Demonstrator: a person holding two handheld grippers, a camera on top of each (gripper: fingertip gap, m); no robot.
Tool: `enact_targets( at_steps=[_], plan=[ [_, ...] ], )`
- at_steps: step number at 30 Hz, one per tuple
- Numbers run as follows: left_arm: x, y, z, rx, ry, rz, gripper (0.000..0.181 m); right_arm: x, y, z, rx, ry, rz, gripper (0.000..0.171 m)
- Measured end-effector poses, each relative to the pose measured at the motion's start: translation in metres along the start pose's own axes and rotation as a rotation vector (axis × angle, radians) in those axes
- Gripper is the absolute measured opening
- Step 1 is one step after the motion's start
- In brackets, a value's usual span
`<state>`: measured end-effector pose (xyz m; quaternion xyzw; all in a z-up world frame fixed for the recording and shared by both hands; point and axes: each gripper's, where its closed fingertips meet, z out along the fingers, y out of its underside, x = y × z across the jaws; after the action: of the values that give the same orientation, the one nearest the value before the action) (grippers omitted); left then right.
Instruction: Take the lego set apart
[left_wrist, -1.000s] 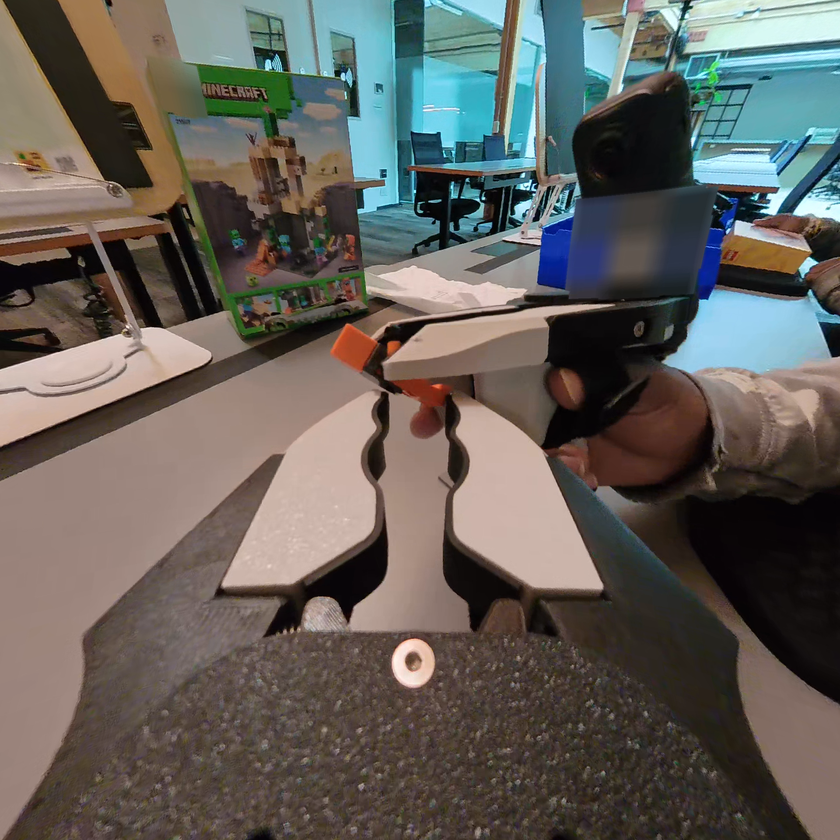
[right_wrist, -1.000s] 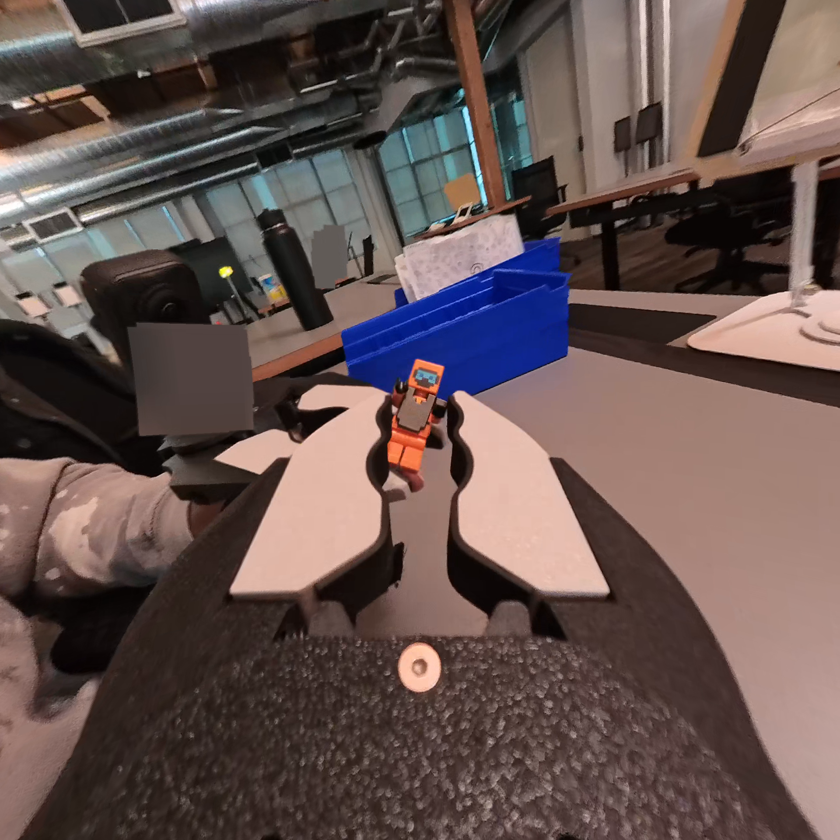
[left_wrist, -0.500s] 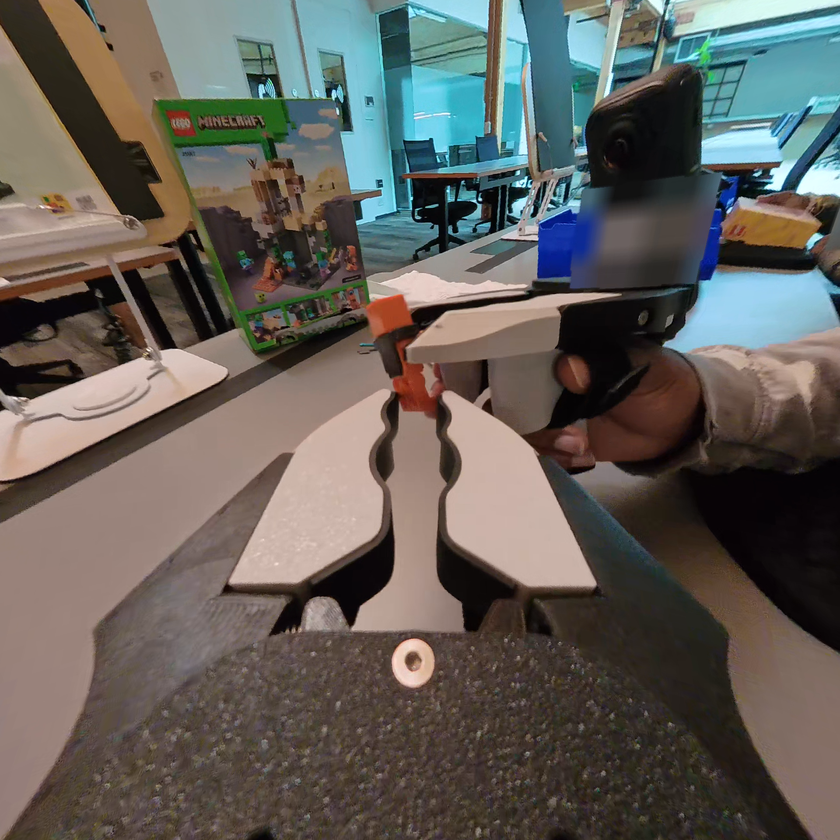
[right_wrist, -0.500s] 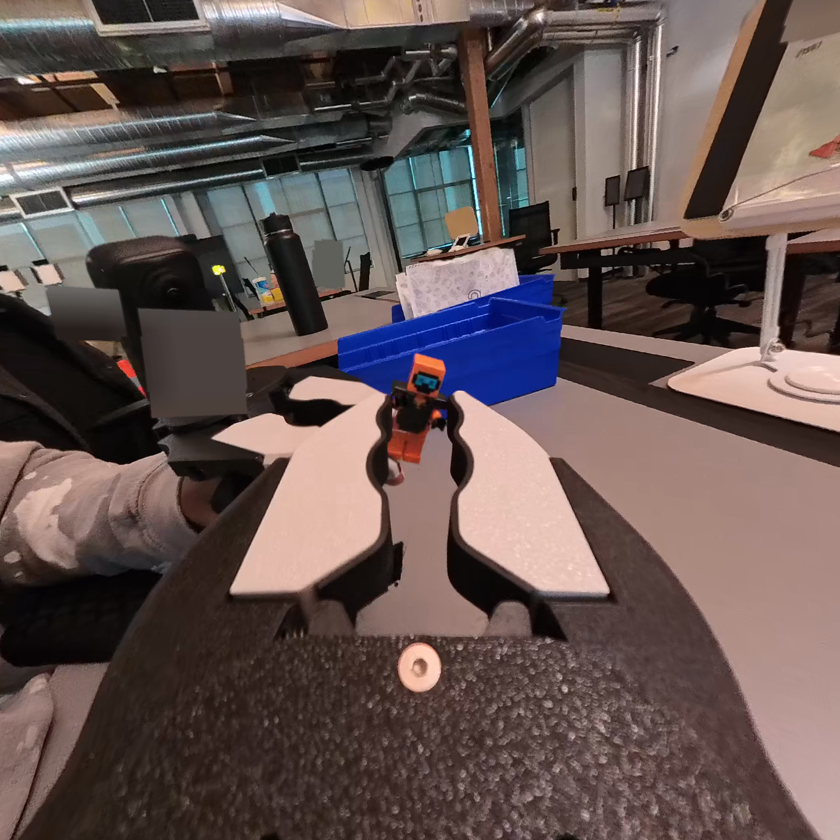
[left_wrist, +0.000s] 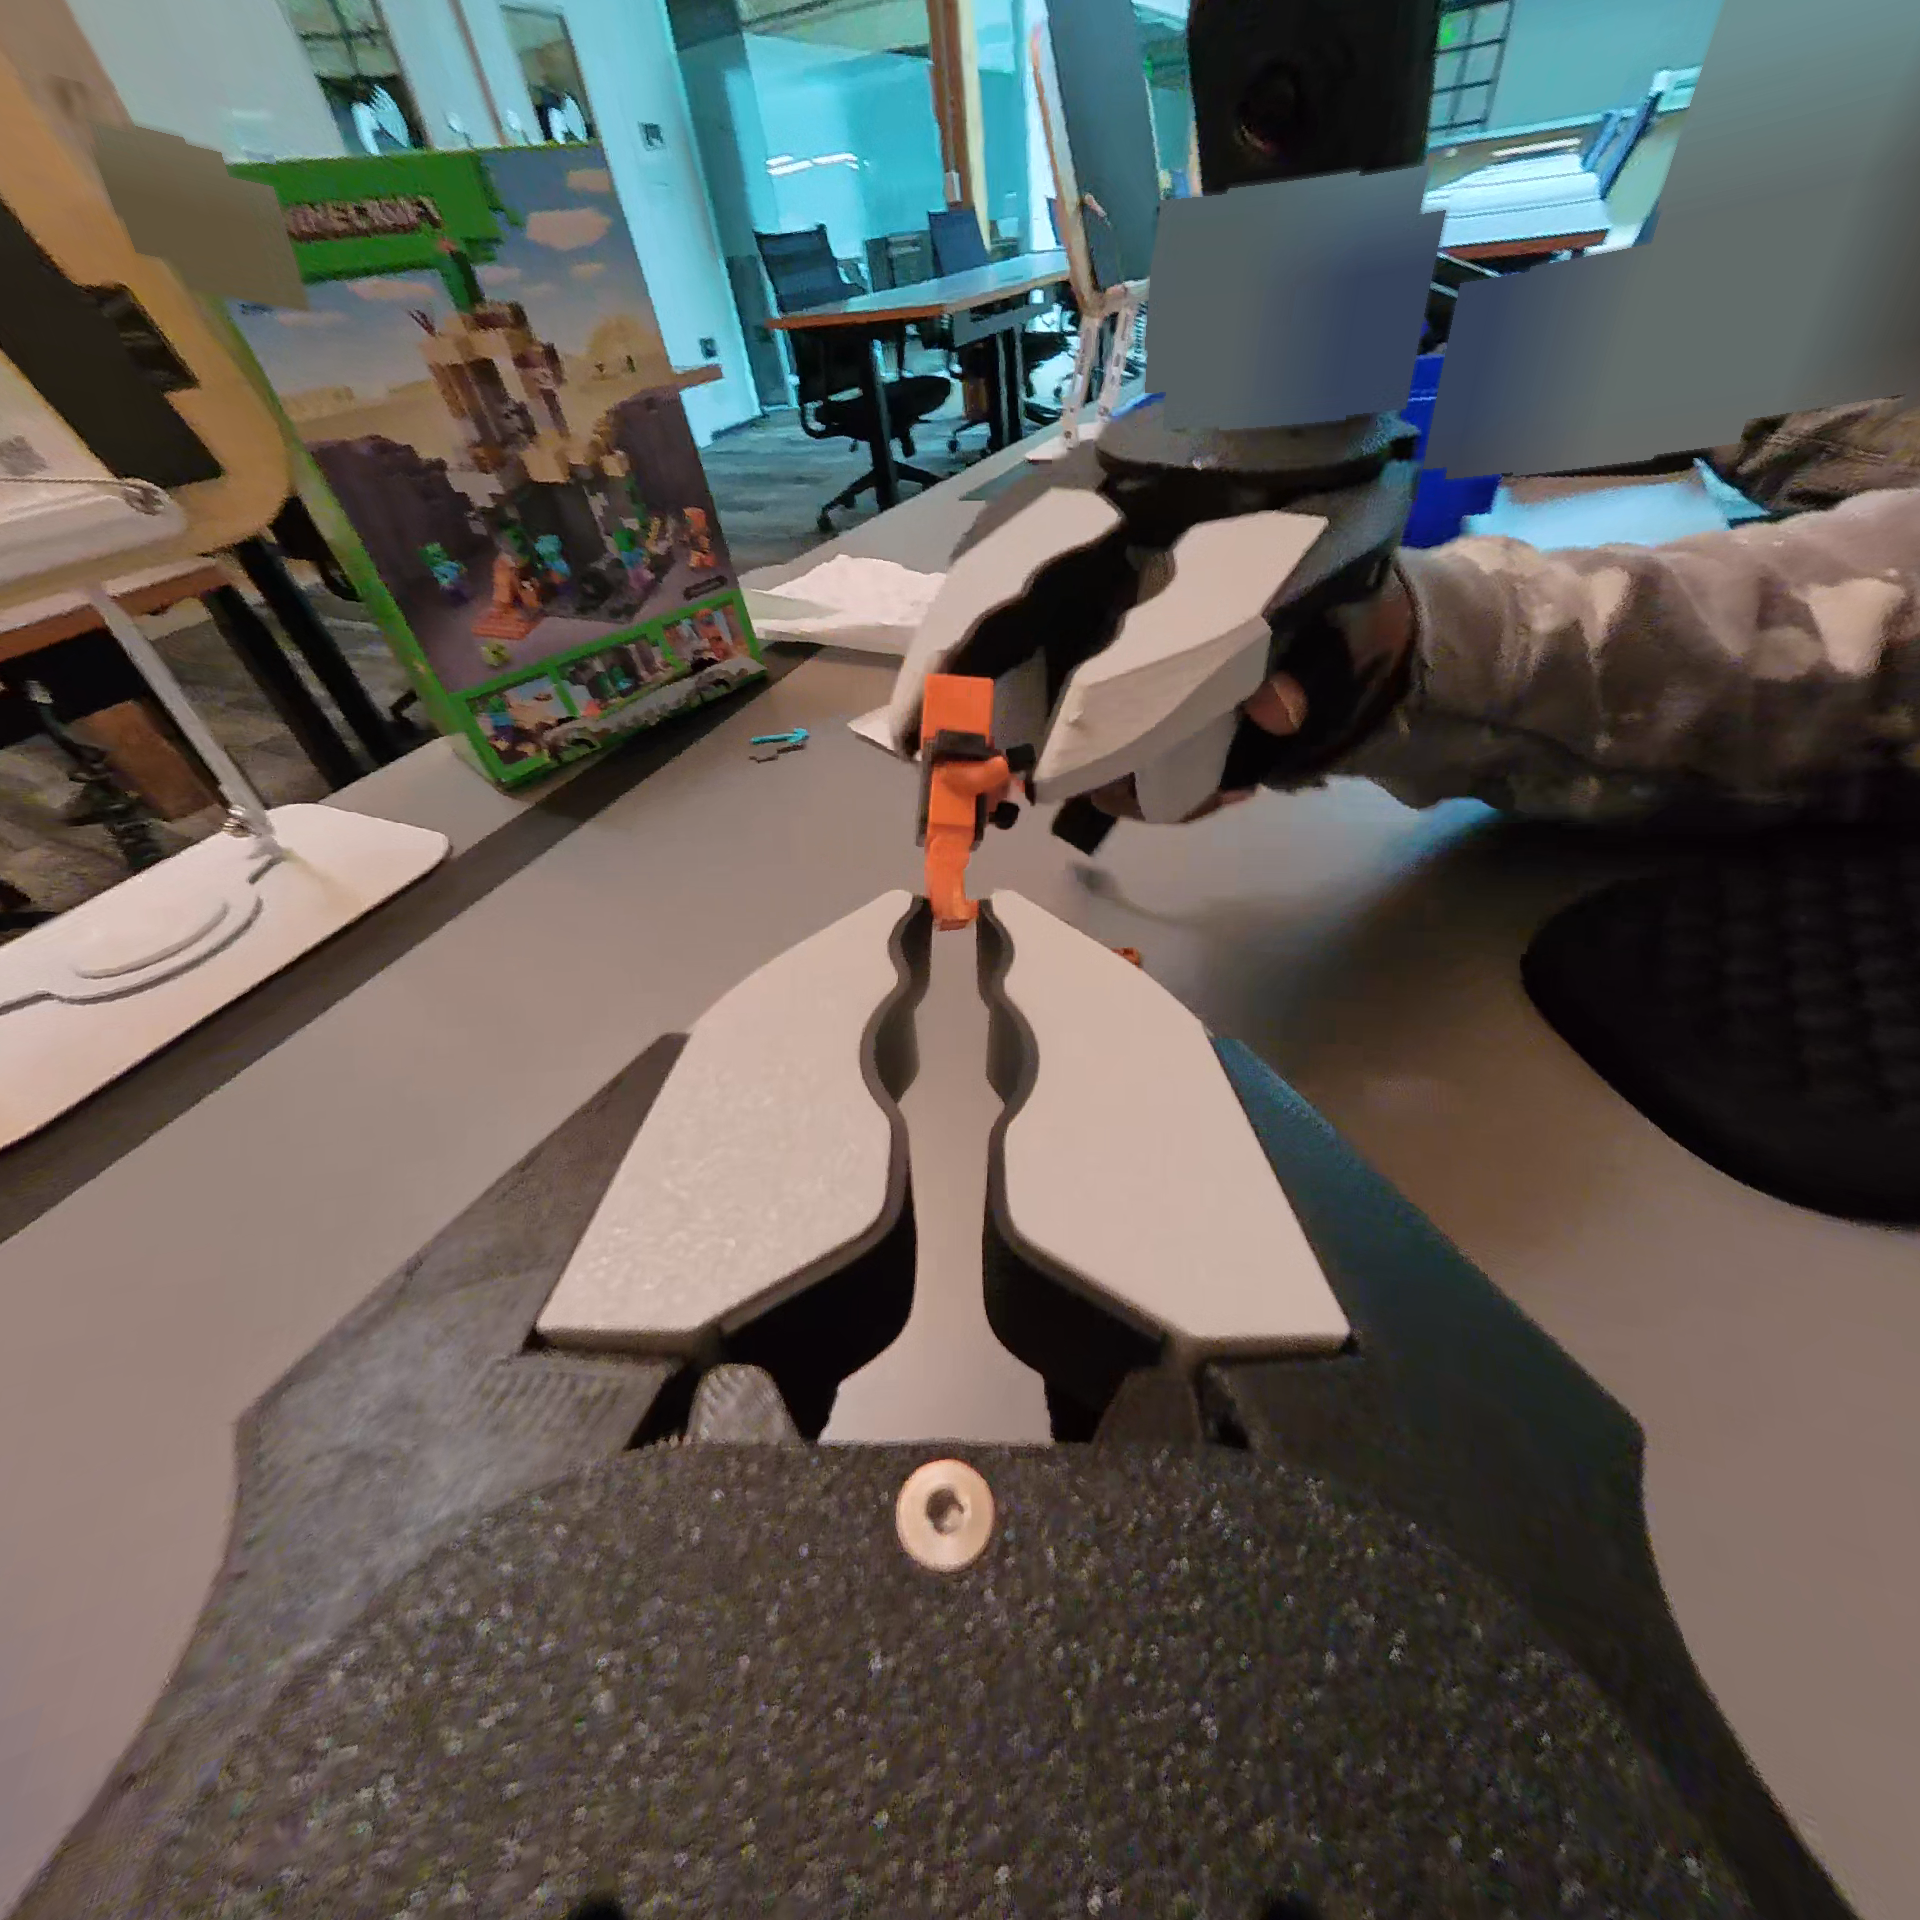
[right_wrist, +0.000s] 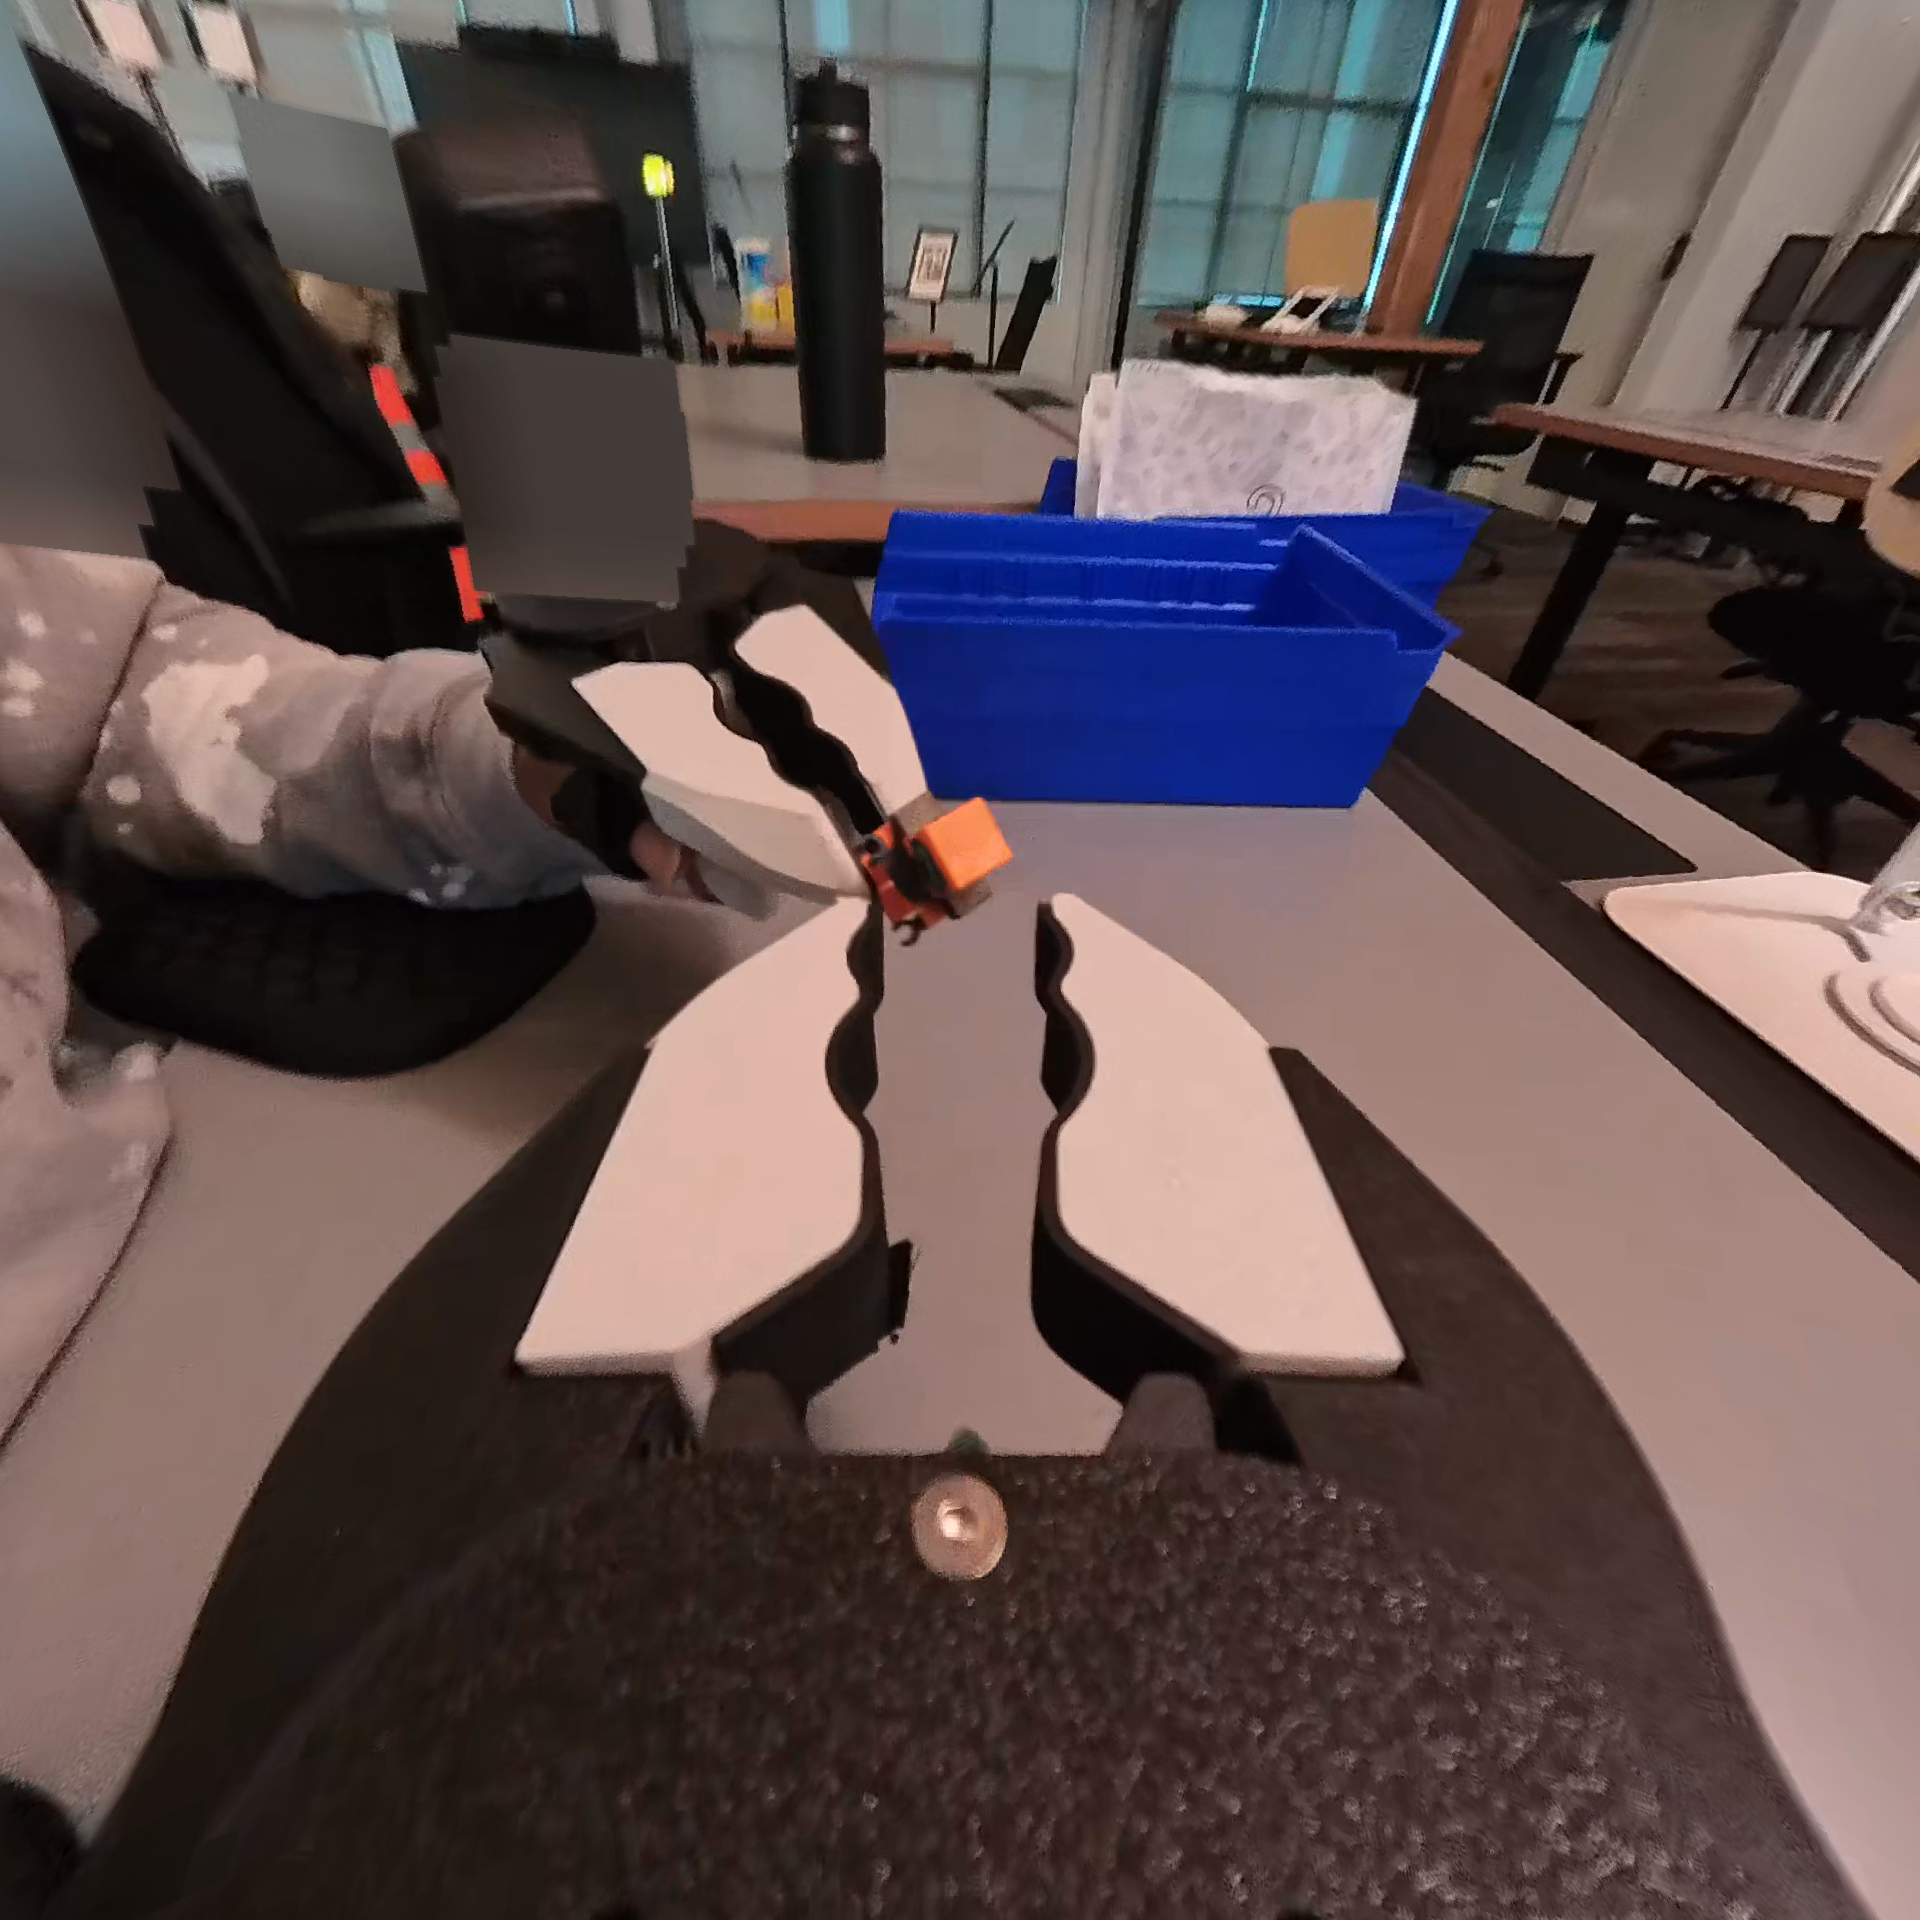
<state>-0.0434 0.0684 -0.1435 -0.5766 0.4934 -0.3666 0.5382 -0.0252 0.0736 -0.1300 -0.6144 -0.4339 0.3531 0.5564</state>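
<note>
Part: orange minifigure (left_wrist: 954, 790), judged light, rigid, slick plastic.
Left gripper (left_wrist: 948, 914): clamped on its legs.
Right gripper (right_wrist: 958, 912): jaws apart, empty.
Hold: torso, above legs.

Left tool (left_wrist: 948, 906) pinches the figure (left_wrist: 951, 800) by its leg. Right tool (right_wrist: 958, 910), jaws apart, faces it tip to tip beside the figure's head, angled downward.
</note>
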Motion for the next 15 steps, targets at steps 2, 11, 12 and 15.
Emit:
enact_targets(
  at_steps=[2,11,12,15],
  plan=[
    [0.003,0.006,0.001,-0.023,0.040,-0.024,0.008,0.003,0.003,-0.006,-0.046,-0.019,-0.024,0.028],
    [0.019,0.034,0.008,-0.145,0.149,-0.010,0.008,-0.017,0.030,-0.006,-0.202,-0.136,-0.100,0.014],
    [0.019,0.034,0.008,-0.144,0.160,-0.020,0.008,-0.019,0.034,-0.007,-0.219,-0.157,-0.090,0.013],
    [0.021,0.033,0.007,-0.132,0.181,-0.030,0.008,-0.019,0.041,-0.008,-0.251,-0.177,-0.064,0.013]
  ],
)
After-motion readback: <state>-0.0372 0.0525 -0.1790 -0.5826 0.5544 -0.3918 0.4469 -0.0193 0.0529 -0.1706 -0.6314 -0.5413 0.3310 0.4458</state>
